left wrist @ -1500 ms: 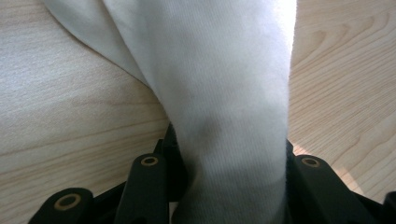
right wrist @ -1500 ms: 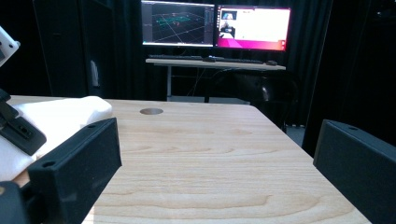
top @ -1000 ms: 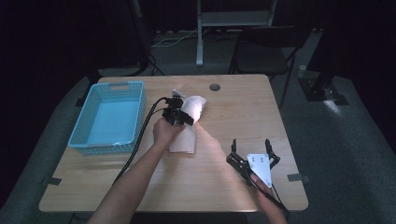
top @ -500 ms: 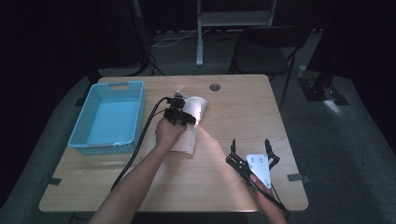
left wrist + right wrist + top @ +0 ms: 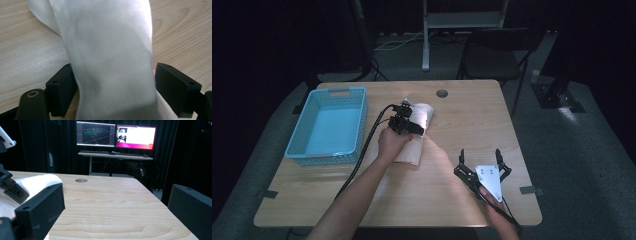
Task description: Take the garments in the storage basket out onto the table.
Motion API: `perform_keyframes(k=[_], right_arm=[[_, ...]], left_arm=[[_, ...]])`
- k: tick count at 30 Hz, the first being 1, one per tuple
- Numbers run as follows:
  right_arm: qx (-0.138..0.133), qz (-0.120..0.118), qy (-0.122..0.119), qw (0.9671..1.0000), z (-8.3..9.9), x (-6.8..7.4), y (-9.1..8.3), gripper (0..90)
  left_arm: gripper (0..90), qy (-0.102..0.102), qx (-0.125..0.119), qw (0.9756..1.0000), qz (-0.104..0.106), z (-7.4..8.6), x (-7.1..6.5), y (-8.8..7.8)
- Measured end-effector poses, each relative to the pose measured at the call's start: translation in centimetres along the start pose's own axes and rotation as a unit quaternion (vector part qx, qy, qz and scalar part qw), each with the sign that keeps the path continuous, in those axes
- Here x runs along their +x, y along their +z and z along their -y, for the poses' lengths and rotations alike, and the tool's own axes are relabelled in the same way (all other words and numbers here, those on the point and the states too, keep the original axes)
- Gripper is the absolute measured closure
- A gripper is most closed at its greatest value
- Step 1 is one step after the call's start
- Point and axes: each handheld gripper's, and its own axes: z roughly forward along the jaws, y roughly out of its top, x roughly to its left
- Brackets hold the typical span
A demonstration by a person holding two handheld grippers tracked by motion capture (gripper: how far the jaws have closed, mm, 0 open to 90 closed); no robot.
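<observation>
Little is being shifted across the table since the earlier frame: the left gripper (image 5: 406,121) is being kept over the white, soft folded cloth (image 5: 414,134), but its jaws have just been opening, and the cloth is now lying between them with a gap showing at one pad, so it is judged as being released rather than gripped. The right gripper (image 5: 480,165) is being held apart near the table's front right, jaws spread wide with nothing between them. The cloth is lying near the middle of the pale wood-grain table (image 5: 462,115), just right of the light blue plastic lattice-walled basket (image 5: 330,125), which is sitting empty. Folding is judged to be partly done; moving the cloth into the basket may remain. The fabric is looking smooth, limp and finely knitted (image 5: 110,57).
</observation>
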Motion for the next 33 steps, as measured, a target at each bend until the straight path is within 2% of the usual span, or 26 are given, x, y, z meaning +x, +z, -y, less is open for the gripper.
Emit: perform_keyframes(k=[2,3,5,7,9,11,14,15,16,17,18,20,23,24,25,26,27,29,31,32,33], right_arm=[[0.001,0.000,0.001,1.0000,0.0,0.0,0.0,0.2],[0.001,0.000,0.001,1.0000,0.0,0.0,0.0,0.2],[0.000,0.001,0.000,1.0000,0.0,0.0,0.0,0.2],[0.001,0.000,0.001,1.0000,0.0,0.0,0.0,0.2],[0.001,0.000,0.001,1.0000,0.0,0.0,0.0,0.2],[0.000,0.000,0.001,1.0000,0.0,0.0,0.0,0.2],[0.000,0.000,0.001,1.0000,0.0,0.0,0.0,0.2],[0.001,0.000,0.001,1.0000,0.0,0.0,0.0,0.2],[0.001,0.000,0.001,1.0000,0.0,0.0,0.0,0.2],[0.001,0.000,0.002,1.0000,0.0,0.0,0.0,0.2],[0.001,0.000,0.001,1.0000,0.0,0.0,0.0,0.2],[0.001,0.000,0.001,1.0000,0.0,0.0,0.0,0.2],[0.001,-0.001,0.002,1.0000,0.0,0.0,0.0,0.2],[0.001,-0.001,0.002,1.0000,0.0,0.0,0.0,0.2],[0.001,-0.001,0.002,1.0000,0.0,0.0,0.0,0.2],[0.001,-0.001,0.003,1.0000,0.0,0.0,0.0,0.2],[0.001,-0.001,0.003,1.0000,0.0,0.0,0.0,0.2],[0.001,-0.001,0.002,1.0000,0.0,0.0,0.0,0.2],[0.001,-0.001,0.002,1.0000,0.0,0.0,0.0,0.2],[0.000,-0.001,0.002,1.0000,0.0,0.0,0.0,0.2],[0.001,-0.001,0.002,1.0000,0.0,0.0,0.0,0.2]], left_arm=[[20.2,-0.011,-0.002,0.9997,0.021,0.0,0.2,0.0],[8.1,-0.011,-0.002,0.9997,0.021,0.0,0.2,0.0],[7.5,-0.010,0.000,0.9991,0.042,0.1,0.3,0.0],[7.4,-0.008,-0.010,0.9992,0.037,0.2,0.3,-0.2],[0.9,-0.016,-0.028,0.9984,0.046,0.3,0.5,-0.5],[0.7,-0.020,-0.034,0.9981,0.047,0.4,0.7,-0.6],[0.8,-0.016,-0.047,0.9982,0.033,0.6,0.7,-0.8],[0.8,-0.005,-0.053,0.9985,0.013,0.8,0.6,-0.9],[0.9,-0.005,-0.053,0.9985,0.013,0.8,0.6,-0.9],[0.9,0.005,-0.054,0.9985,0.009,0.8,0.4,-0.9],[0.9,0.012,-0.057,0.9982,-0.010,0.9,0.1,-0.9],[0.9,0.021,-0.066,0.9976,-0.006,1.0,0.0,-1.0],[0.9,0.019,-0.084,0.9962,0.009,1.3,-0.2,-1.3],[0.9,0.020,-0.098,0.9948,0.016,1.6,-0.3,-1.6],[0.9,0.020,-0.098,0.9948,0.016,1.6,-0.3,-1.6],[0.9,0.021,-0.106,0.9941,0.010,1.8,-0.4,-1.7],[0.9,0.027,-0.114,0.9930,0.014,2.0,-0.4,-1.9],[0.9,0.041,-0.116,0.9924,-0.004,2.4,-0.5,-2.2],[0.9,0.042,-0.124,0.9914,0.004,2.7,-0.4,-2.5],[0.9,0.040,-0.129,0.9908,-0.008,2.9,-0.4,-2.8],[1.0,0.039,-0.140,0.9893,-0.009,3.1,-0.3,-3.1]])
